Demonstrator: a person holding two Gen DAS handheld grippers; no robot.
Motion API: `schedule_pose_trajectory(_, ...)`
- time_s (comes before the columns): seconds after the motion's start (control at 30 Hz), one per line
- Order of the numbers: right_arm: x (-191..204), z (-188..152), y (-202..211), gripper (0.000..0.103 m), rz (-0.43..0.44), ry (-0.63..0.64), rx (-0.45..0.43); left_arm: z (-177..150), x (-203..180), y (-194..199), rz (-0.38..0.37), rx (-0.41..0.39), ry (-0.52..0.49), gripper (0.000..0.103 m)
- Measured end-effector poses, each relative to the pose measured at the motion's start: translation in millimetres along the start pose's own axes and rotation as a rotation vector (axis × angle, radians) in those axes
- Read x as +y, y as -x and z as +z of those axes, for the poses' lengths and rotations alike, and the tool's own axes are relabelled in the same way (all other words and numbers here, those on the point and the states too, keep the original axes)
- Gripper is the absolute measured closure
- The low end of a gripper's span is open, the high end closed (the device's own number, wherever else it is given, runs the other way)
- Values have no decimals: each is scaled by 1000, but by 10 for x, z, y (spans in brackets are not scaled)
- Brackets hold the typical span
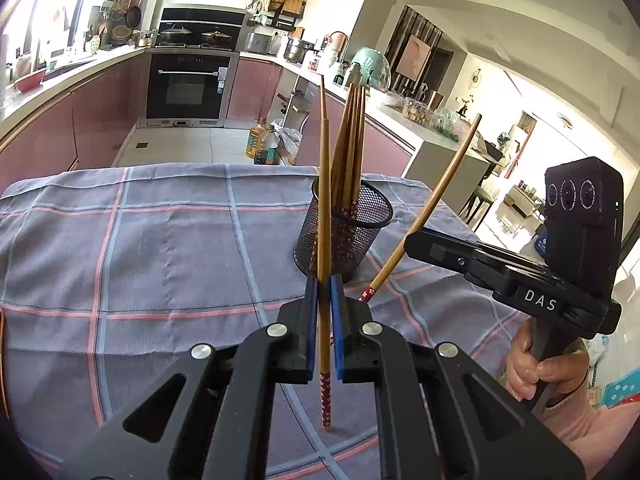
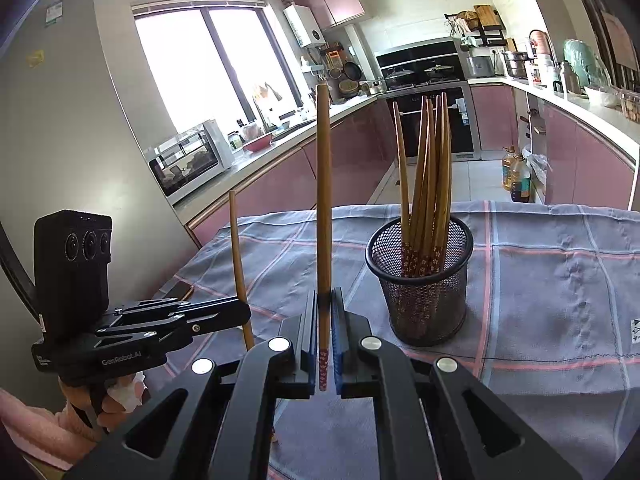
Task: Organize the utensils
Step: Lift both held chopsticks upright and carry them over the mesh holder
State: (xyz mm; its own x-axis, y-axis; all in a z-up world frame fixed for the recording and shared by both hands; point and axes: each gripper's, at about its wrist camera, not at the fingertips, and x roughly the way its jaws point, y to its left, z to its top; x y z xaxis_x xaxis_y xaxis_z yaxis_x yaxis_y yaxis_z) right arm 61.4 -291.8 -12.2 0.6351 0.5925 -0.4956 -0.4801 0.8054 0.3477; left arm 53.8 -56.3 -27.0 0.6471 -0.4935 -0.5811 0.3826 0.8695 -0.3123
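Observation:
A black mesh holder [image 1: 344, 232] [image 2: 420, 280] stands on the table with several wooden chopsticks [image 2: 428, 176] upright in it, red patterned ends down. My left gripper [image 1: 324, 284] is shut on one chopstick [image 1: 323, 208], held nearly upright just in front of the holder, its red end hanging below the pads. My right gripper [image 2: 325, 296] is shut on another chopstick [image 2: 323, 184], upright, to the left of the holder. In the left wrist view the right gripper [image 1: 412, 238] comes in from the right with its chopstick [image 1: 436, 196] leaning. In the right wrist view the left gripper [image 2: 244, 310] is at lower left with its chopstick [image 2: 238, 256].
A grey checked cloth [image 1: 160, 240] [image 2: 540, 280] covers the table. A phone [image 2: 178, 290] lies near its far left edge. Kitchen counters, an oven and oil bottles [image 1: 262, 144] lie beyond. A hand in a pink sleeve [image 1: 548, 376] grips the right handle.

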Motion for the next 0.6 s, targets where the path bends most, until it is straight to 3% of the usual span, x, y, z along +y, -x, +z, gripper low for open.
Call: schedule_pose_trajectory(0.6, 6, 36, 96, 97, -17, 16, -24, 56, -20, 11, -6, -26, -8, 96)
